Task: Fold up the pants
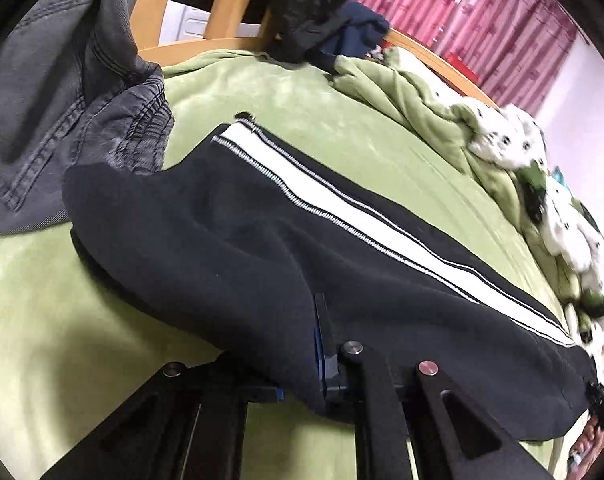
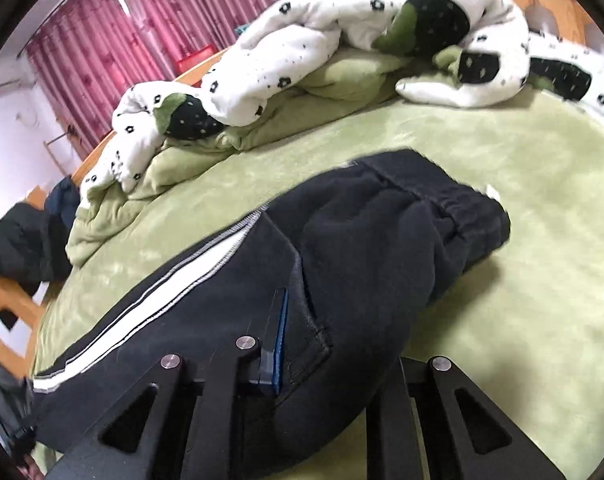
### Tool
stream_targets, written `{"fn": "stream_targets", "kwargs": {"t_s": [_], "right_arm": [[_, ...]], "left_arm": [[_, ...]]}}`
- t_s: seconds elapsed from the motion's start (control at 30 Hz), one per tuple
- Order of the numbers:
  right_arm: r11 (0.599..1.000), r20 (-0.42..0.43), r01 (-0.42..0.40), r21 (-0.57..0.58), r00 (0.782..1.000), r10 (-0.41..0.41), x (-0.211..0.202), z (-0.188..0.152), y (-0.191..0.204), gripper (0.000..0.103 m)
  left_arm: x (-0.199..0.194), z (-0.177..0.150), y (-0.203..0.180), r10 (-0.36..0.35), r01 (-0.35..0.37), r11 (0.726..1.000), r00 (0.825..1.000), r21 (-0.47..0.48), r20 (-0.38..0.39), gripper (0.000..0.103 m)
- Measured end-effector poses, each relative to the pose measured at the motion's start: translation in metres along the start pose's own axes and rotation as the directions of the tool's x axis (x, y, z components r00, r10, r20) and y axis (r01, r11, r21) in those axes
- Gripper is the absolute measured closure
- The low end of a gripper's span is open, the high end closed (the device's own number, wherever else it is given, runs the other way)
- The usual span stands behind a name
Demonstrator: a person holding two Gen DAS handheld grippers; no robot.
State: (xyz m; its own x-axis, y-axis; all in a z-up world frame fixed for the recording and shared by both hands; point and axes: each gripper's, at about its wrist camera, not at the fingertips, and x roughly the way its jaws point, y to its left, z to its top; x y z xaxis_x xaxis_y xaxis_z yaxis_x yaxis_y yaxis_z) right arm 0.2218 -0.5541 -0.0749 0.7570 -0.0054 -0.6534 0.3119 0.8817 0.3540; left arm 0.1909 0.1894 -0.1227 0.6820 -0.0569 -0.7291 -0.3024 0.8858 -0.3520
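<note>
Black track pants [image 1: 262, 240] with a white side stripe [image 1: 341, 200] lie stretched across a green bed sheet [image 1: 321, 112]. My left gripper [image 1: 317, 352] is shut on the near edge of the pants towards the leg end; black cloth covers most of its fingers. My right gripper [image 2: 298, 340] is shut on the pants [image 2: 361, 248] near the elastic waistband [image 2: 453, 204], where the cloth is bunched and draped over the fingers. The stripe also shows in the right wrist view [image 2: 150, 300]. The other gripper shows faintly at each view's far edge.
Grey jeans [image 1: 62, 92] lie at the left by the leg end. A rumpled green blanket [image 1: 413, 92] and a white spotted duvet [image 2: 302, 40] pile along the far side. Dark clothes [image 1: 309, 12] hang on the wooden bed frame [image 1: 206, 4]. Pink curtains [image 2: 114, 40] stand behind.
</note>
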Motion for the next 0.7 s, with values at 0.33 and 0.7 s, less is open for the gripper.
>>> {"fn": "stream_targets", "kwargs": {"t_s": [0.33,0.7], "right_arm": [[1.000,-0.008,0.016,0.001,1.000,-0.016,-0.128,-0.055,-0.101,0.087],[0.996,0.004,0.038,0.083,0.999,-0.038,-0.140,-0.121,-0.168,0.046]], "left_arm": [[-0.076,-0.096,-0.008,-0.072,0.087,0.975,0.994,0.204,-0.079,0.091],[-0.093,-0.120,0.002,0.048,-0.015,0.965,0.992,0.260,-0.119,0.046]]}}
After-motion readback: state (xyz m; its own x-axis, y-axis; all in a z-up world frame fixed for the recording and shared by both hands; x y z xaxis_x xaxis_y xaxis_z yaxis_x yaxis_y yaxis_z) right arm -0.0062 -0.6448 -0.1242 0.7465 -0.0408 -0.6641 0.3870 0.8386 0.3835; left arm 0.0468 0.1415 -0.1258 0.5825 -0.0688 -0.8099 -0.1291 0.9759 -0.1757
